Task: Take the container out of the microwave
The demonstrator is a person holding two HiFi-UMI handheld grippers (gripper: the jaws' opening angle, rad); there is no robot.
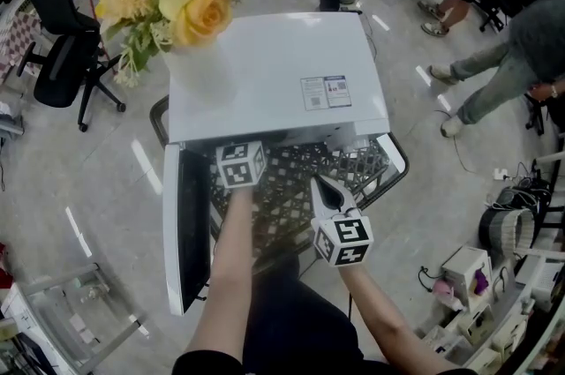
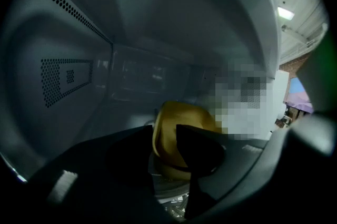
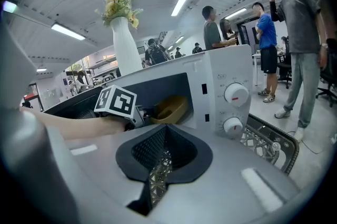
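the yellow container (image 2: 184, 115) sits tilted inside the cavity of the microwave (image 1: 274, 73), close to its front opening. the left gripper (image 2: 164, 132) reaches in through that opening with its jaws narrowed onto the container's near wall, apparently one jaw on each side of the rim, a hold that looks meant for drawing it straight out. the door (image 1: 181, 232) stands swung wide at the microwave's left, leaving the way free. the right gripper (image 1: 323, 188) hovers just in front of the microwave's right half, jaws pressed together on nothing, seemingly spare for now.
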